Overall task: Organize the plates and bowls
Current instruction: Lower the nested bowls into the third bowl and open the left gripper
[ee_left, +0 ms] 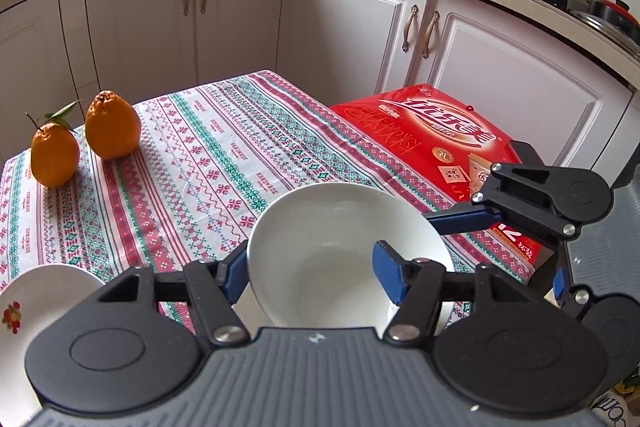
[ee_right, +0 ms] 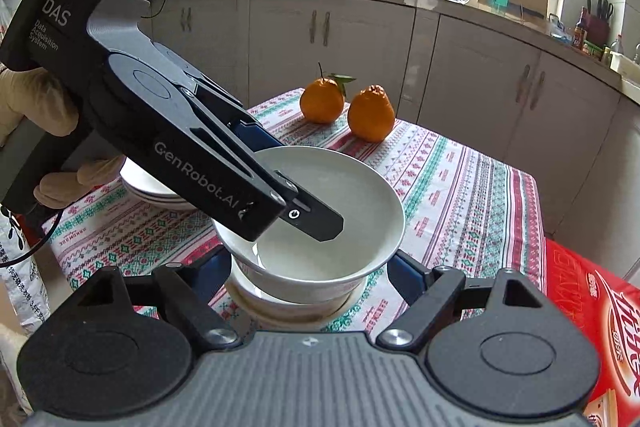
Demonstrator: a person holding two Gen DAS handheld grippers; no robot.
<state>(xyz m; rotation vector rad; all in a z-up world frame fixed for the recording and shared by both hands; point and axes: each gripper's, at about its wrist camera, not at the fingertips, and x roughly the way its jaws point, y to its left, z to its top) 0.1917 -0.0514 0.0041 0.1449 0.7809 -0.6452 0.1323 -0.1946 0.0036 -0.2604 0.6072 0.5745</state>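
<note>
We are at the stacking step. The white bowl [ee_right: 320, 211] sits nested on a second bowl [ee_right: 288, 301] near the desk [ee_left: 192, 155] edge closest to us, towards the corner beside the red carton [ee_left: 432, 143].

The left tongs [ee_left: 316, 277] straddle one wall of the white bowl, one pad outside the rim and one inside. In the left wrist view a sliver of gap shows at each pad, so we judge the jaws parted and the bowl released rather than clamped.

The right tongs [ee_right: 308, 273] stand apart at either side of the bowl stack, below the upper rim; whether the pads touch the lower bowl we cannot tell.

A stack of plates [ee_right: 150, 189] lies behind the left tool, near the desk's left edge, and two oranges [ee_right: 346, 107] stand at the far edge.

Next move, in our judgement: lift the left tongs clear of the rim without tipping the bowl, then check that the pair sits level.
</note>
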